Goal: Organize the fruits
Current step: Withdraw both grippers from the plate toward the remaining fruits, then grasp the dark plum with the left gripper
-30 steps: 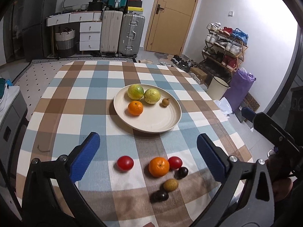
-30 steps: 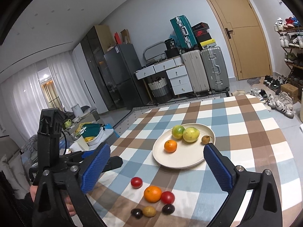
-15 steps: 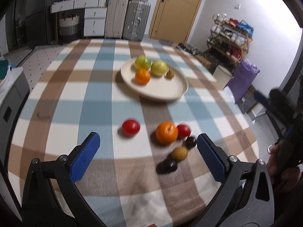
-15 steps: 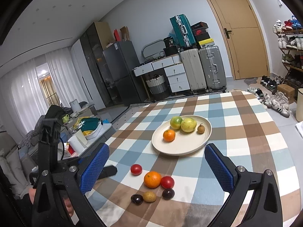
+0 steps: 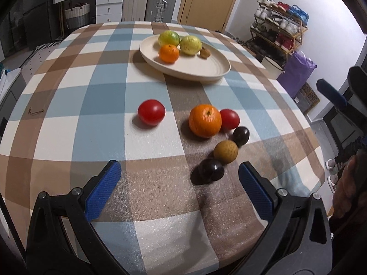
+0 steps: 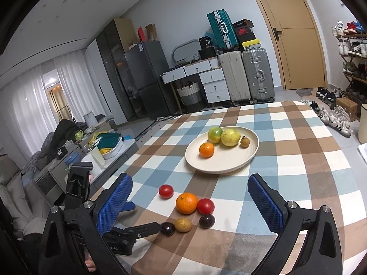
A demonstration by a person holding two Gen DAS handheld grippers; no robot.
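A cream plate (image 5: 213, 70) (image 6: 229, 165) on the checked tablecloth holds a small orange (image 5: 169, 53), two yellow-green fruits (image 5: 168, 37) and a small brown fruit (image 5: 204, 52). Near the front edge lie a lone red tomato (image 5: 151, 111) (image 6: 166, 191), a big orange (image 5: 204, 120) (image 6: 186, 202), a second tomato (image 5: 229, 119), two dark plums (image 5: 211, 169) (image 5: 241, 135) and a tan fruit (image 5: 226, 151) (image 6: 182, 224). My left gripper (image 5: 179, 191) is open low over the table, close before the near plum. My right gripper (image 6: 190, 201) is open and empty, higher up.
The table's front edge is close under both grippers. The left gripper's body (image 6: 128, 231) shows in the right wrist view beside the near plum. Suitcases (image 6: 245, 75), drawers, a fridge and a shoe rack (image 5: 278, 32) stand around the room.
My left gripper has come down and forward toward the loose fruits, which now look much larger. The right gripper has drifted slightly. Both stay open.
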